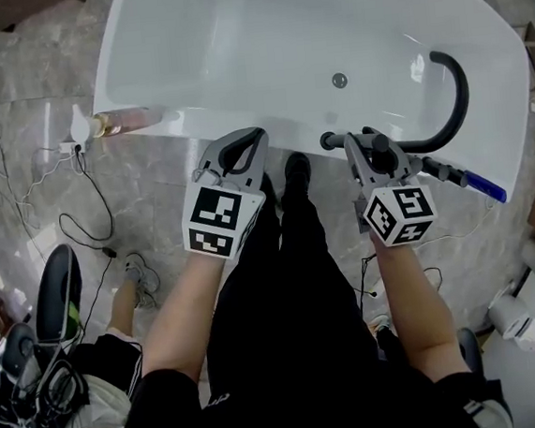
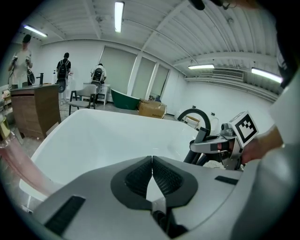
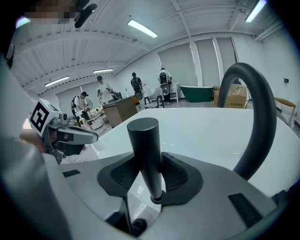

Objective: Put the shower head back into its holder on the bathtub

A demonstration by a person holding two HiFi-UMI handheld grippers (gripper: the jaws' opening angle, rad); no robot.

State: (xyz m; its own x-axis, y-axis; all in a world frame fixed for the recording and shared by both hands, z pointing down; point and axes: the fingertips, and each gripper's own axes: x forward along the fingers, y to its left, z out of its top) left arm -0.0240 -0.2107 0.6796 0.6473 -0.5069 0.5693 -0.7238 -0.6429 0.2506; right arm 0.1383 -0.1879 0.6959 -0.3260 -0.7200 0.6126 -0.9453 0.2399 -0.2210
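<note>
My right gripper [image 3: 151, 174] grasps the dark cylindrical shower head [image 3: 146, 145], pads pressed on either side of its stem, over the near rim of the white bathtub [image 1: 185, 37]. A black arched spout [image 1: 459, 86] rises from that rim, further right. My left gripper [image 2: 152, 163], jaws clenched on nothing, hovers over the same rim, left of the shower head.

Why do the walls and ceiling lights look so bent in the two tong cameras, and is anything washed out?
Left gripper view: the wide-angle lens bows the ceiling light, the corners go black, and the close left tongs fill the foreground. Right gripper view: same bowing, and the shower head looms oversized. Head view: straighter, evenly lit, with white glints on the glossy bathtub.
</note>
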